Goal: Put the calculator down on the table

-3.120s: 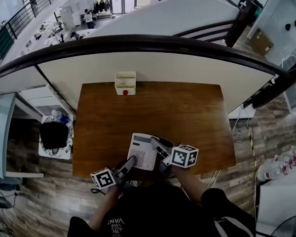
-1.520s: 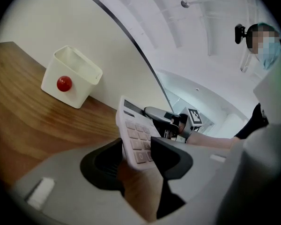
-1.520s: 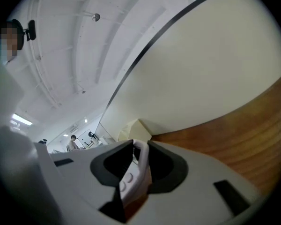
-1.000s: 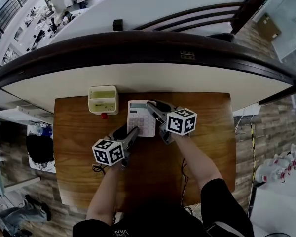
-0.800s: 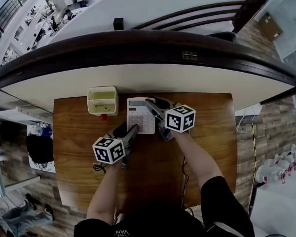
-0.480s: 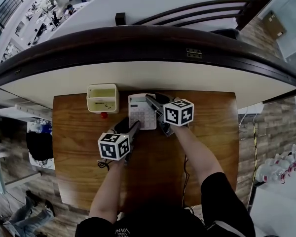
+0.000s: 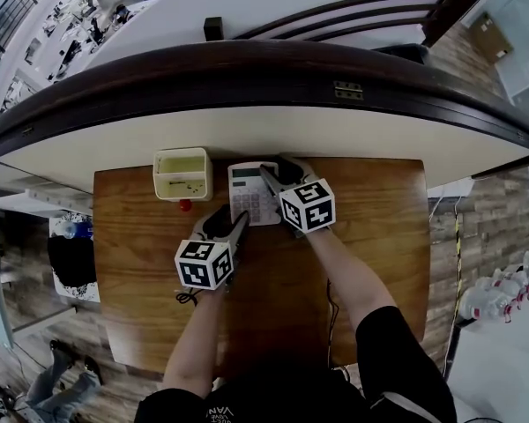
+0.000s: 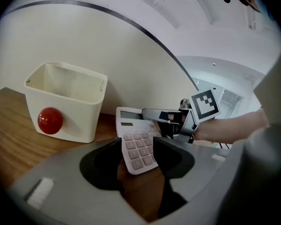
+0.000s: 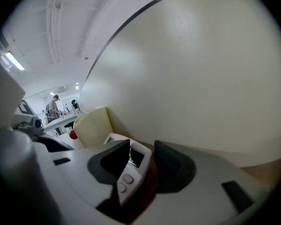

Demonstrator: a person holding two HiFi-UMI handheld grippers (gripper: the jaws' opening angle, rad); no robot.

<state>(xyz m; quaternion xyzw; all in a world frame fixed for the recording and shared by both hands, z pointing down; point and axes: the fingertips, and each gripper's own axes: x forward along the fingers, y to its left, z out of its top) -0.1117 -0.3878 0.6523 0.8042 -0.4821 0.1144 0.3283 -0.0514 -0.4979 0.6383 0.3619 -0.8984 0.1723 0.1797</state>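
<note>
Since the earliest frame the calculator (image 7: 249, 194) had moved from the near edge of the counter (image 7: 370, 236) to its far edge. It now lay there, keys up, just beside the cream bin (image 7: 182, 173) and close to the pale curved wall (image 7: 379, 135) behind. Both hands had reached forward with it.

The left tool (image 8: 136, 142) had its jaws standing wide, one on each side of the calculator's near end, and as far as I could tell they were not squeezing it. The right tool (image 9: 142, 146) straddled the far right corner by the display. Its jaws were opening, and a gap showed on one side.

The hold made sense for a wide, flat slab: one tool per end kept it level. The tools came in low and slanted so it could settle flat.

The bin had a red knob (image 8: 50, 120) on its front face, and the calculator sat apart from it without touching.

Judgement: the body looked to be resting on the wood, so the placing was essentially done. What remained was backing both tools off without dragging the calculator or bumping the bin.
</note>
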